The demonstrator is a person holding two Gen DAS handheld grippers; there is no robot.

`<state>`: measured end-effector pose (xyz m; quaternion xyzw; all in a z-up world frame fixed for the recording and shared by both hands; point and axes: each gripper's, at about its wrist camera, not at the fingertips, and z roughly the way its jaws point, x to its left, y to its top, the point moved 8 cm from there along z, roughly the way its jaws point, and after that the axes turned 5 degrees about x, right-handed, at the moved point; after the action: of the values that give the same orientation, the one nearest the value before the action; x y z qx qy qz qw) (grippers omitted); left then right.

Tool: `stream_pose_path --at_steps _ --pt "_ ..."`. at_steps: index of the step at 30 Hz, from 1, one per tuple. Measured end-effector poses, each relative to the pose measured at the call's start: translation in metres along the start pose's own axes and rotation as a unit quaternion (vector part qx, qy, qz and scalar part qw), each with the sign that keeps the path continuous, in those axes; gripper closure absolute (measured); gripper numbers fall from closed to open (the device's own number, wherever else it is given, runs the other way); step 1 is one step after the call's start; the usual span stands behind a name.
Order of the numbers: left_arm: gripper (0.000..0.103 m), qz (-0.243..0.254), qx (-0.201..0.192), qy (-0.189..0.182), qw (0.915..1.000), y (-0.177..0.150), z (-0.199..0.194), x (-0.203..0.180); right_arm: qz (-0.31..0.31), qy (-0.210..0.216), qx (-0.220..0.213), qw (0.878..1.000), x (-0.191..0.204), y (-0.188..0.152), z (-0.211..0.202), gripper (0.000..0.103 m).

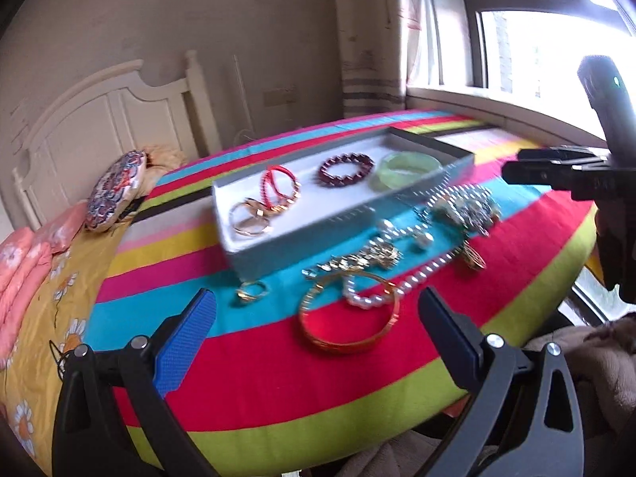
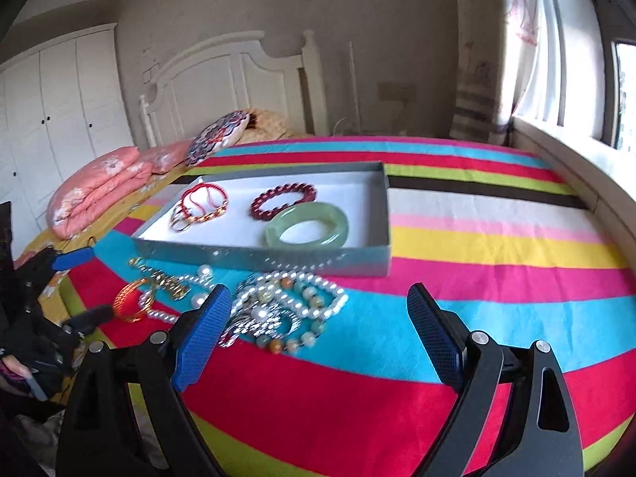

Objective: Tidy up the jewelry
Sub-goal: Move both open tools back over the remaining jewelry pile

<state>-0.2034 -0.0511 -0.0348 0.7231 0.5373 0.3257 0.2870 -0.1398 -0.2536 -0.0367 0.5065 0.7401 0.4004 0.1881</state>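
Several pieces of jewelry lie before us on a striped cushion point(image 2: 497, 246) on the bed: a shallow grey tray point(image 2: 278, 256) with a white floor holds a pale green bangle point(image 2: 308, 224), a dark red bead bracelet point(image 2: 283, 200), a red cord bracelet point(image 2: 204, 200) and gold rings point(image 1: 249, 218). Loose on the stripes just in front of the tray we see a gold bangle point(image 1: 349, 318), a pearl strand point(image 1: 397, 284), a small gold ring point(image 1: 251, 292), a gold chain point(image 1: 357, 258) and a tangled heap of pearls and coloured beads point(image 2: 286, 310). Our left gripper point(image 1: 318, 318) hovers with its fingers spread wide, the gold bangle lying between them and touching neither. Our right gripper point(image 2: 320, 320) is likewise spread and empty, the beaded heap just beside its left finger point(image 2: 202, 334). A folded pink quilt point(image 2: 99, 194), a patterned pillow point(image 2: 218, 137) and a white headboard point(image 2: 222, 79) stand beyond, a window point(image 1: 536, 47) to the right.
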Motion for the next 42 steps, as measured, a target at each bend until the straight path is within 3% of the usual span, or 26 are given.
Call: stream_pose_path --at_steps 6,18,24,25,29,30,42 --pt "0.002 -0.021 0.024 -0.016 0.9994 -0.01 0.012 0.003 -0.04 0.029 0.015 0.999 0.027 -0.007 0.003 0.016" --pt "0.002 -0.035 0.033 -0.026 0.9985 -0.006 0.024 0.007 -0.053 0.03 0.027 0.998 0.036 -0.013 0.009 0.016" --pt "0.003 -0.033 0.035 -0.035 0.9982 -0.001 0.031 0.002 -0.078 0.036 0.006 0.996 0.044 -0.011 0.005 0.016" --pt "0.005 -0.034 0.036 -0.04 0.998 -0.001 0.033 0.001 -0.079 0.036 0.005 0.996 0.044 -0.011 0.005 0.016" --pt "0.04 -0.034 0.038 -0.077 0.9958 -0.005 0.033 -0.007 -0.084 0.033 0.003 0.996 0.046 -0.011 0.005 0.016" --pt "0.043 -0.03 0.037 -0.076 0.9959 -0.006 0.032 -0.009 -0.085 0.033 0.004 0.996 0.047 -0.01 0.005 0.016" --pt "0.043 -0.036 -0.005 -0.085 0.9957 -0.007 0.002 0.002 -0.098 0.056 0.018 0.993 0.066 -0.008 0.006 0.018"
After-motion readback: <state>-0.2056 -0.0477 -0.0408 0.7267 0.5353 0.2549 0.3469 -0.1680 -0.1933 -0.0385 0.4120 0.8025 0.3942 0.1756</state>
